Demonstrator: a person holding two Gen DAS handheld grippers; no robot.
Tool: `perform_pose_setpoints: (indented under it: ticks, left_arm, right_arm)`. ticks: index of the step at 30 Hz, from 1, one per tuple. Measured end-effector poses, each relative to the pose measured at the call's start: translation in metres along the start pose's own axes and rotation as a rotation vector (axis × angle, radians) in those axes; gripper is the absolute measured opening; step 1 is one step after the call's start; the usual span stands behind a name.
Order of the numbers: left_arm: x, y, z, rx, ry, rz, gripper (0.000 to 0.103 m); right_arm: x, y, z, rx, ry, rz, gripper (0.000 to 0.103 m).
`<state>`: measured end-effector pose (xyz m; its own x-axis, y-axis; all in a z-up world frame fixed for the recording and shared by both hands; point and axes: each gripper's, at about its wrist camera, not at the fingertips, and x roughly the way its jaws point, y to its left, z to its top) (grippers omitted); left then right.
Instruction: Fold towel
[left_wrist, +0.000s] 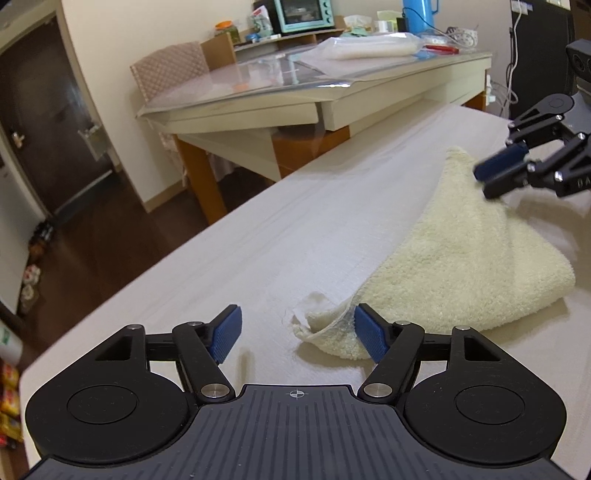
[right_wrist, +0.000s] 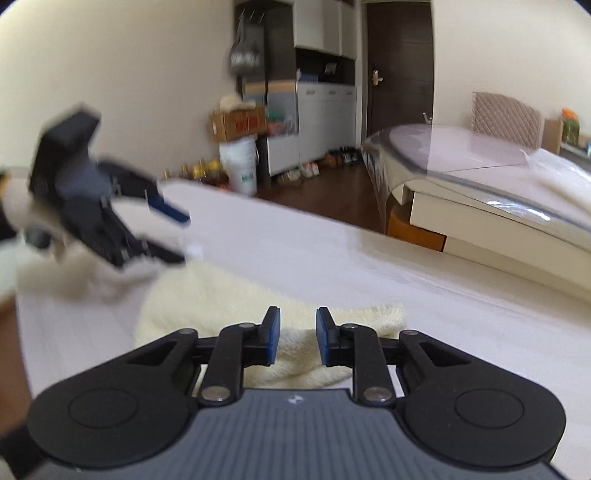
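My left gripper (left_wrist: 295, 334) has its jaws wide apart, nothing held. The near corner of the towel (left_wrist: 454, 258) lies just beside its right pad, loose and curled up. The towel is soft, light and floppy, I think, so it will sag and bunch. I would pinch it at a corner or along an edge. It lies partly folded on the white counter (left_wrist: 258, 240), to the right. My right gripper (right_wrist: 297, 334) hangs over the far side, jaws a little apart, empty. Beyond stand a table (left_wrist: 332, 99) and a chair (left_wrist: 170, 70).
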<state>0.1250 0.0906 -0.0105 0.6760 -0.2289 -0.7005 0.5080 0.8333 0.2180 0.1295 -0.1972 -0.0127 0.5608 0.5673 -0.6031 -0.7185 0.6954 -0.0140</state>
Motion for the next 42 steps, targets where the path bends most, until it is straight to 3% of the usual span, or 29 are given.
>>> perform_pose_setpoints:
  ticks: [3,7,10,13,18,23,27,31,34,37,42]
  left_arm:
    - [0.003,0.001,0.002,-0.002,-0.004,0.006,0.074]
    - [0.006,0.002,0.004,-0.007,-0.008,0.01,0.074]
    - [0.006,0.002,0.004,-0.01,-0.006,0.013,0.074]
    - [0.006,0.0,0.005,0.0,-0.003,0.02,0.074]
    - [0.008,0.003,0.006,0.0,0.002,0.02,0.077]
    - [0.01,0.008,0.005,-0.016,-0.004,0.008,0.079]
    - [0.01,0.009,0.004,-0.024,-0.006,0.007,0.079]
    - [0.011,0.009,0.004,-0.024,-0.004,0.006,0.079]
    - [0.01,0.01,0.004,-0.024,-0.005,0.005,0.079]
    - [0.01,0.01,0.003,-0.03,-0.007,0.002,0.079]
    - [0.011,0.012,0.003,-0.036,-0.006,-0.004,0.081]
  right_arm:
    - [-0.007,0.007,-0.007,0.005,0.038,0.005,0.022]
    - [-0.031,0.007,-0.013,0.033,-0.005,-0.007,0.024]
    - [-0.045,0.025,-0.004,0.03,-0.074,0.103,0.023]
    - [-0.043,0.053,-0.001,-0.041,-0.084,0.16,0.022]
    - [-0.029,0.093,-0.021,-0.162,-0.016,0.135,0.021]
    - [-0.041,0.097,-0.032,-0.115,-0.01,0.123,0.02]
    - [-0.048,0.094,-0.026,-0.112,-0.026,0.112,0.02]
    - [-0.042,0.074,-0.011,-0.096,-0.056,0.045,0.021]
    - [-0.027,0.059,-0.015,-0.118,-0.011,0.002,0.021]
    - [-0.026,0.04,-0.02,-0.06,-0.014,-0.003,0.028]
    - [-0.031,0.007,-0.025,0.037,-0.017,-0.053,0.029]
